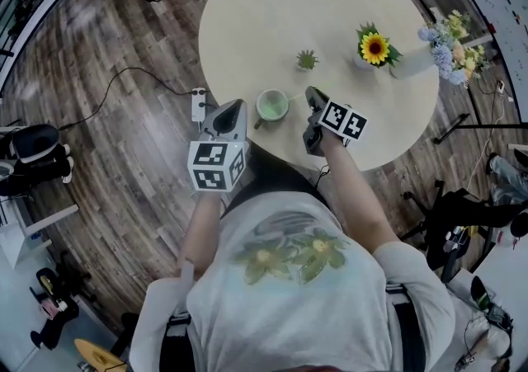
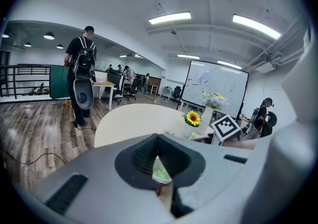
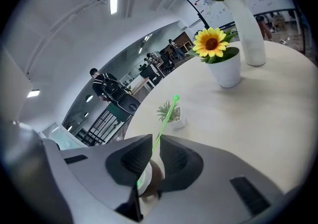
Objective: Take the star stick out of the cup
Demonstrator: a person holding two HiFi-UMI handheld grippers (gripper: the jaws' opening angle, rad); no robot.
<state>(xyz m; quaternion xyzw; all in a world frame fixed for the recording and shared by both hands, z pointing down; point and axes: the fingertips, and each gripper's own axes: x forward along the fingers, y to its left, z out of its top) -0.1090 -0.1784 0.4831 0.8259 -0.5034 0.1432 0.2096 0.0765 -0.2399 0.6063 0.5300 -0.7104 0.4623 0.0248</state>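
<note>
Jaws of right gripper (image 3: 155, 139) drawn in close either side of thin green stick (image 3: 167, 117) – a sliver of gap left, not pinching | stick leans out of cup (image 1: 272, 104) near table (image 1: 272, 7) edge | left gripper (image 2: 158, 137) – tips together, just beside cup

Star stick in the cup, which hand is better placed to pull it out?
Right: the right tool has the star stick between its jaws; the left tool is clamped on the cup.

Reaching forward with both arms; holding left gripper (image 1: 238, 105) with jaws together, right gripper (image 1: 312, 95) beside it, jaws narrowly apart.
</note>
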